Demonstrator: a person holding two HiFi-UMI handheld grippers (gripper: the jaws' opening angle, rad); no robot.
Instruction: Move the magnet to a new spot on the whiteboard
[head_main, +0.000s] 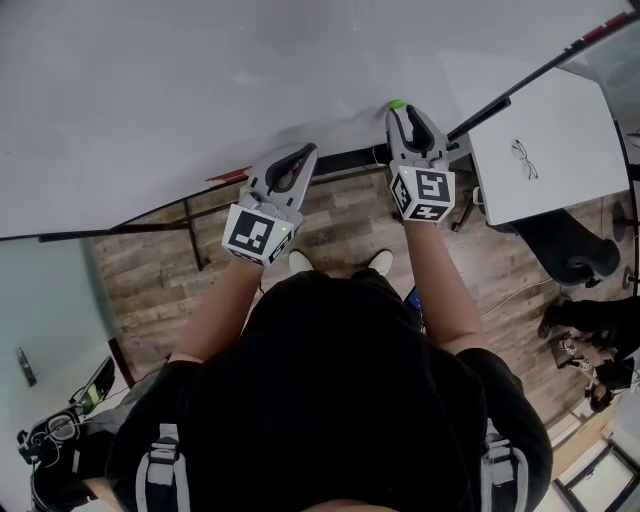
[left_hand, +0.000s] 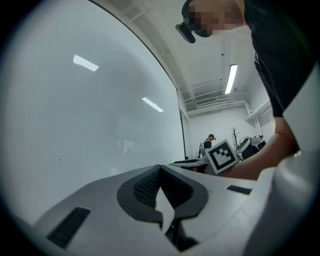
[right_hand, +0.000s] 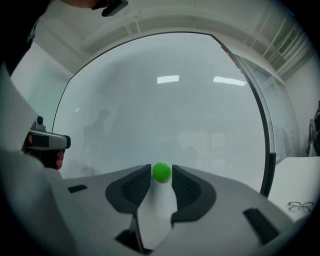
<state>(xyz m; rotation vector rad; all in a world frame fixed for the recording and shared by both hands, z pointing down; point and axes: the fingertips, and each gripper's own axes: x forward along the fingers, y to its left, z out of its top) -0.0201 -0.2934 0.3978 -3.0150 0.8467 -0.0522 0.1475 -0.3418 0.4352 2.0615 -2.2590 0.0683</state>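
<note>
Right tongs (right_hand: 161, 173) are level at the whiteboard (right_hand: 165, 110) and stand wide. The small green magnet (right_hand: 161, 171) sits on the board between their tips, a thin gap on either side, pads not pressing it. In the head view the magnet (head_main: 396, 104) shows near the board's lower edge, just beyond the right tongs (head_main: 408, 112). Left tongs (left_hand: 160, 167) are pinched together on nothing, well apart from the magnet and also facing the board.
</note>
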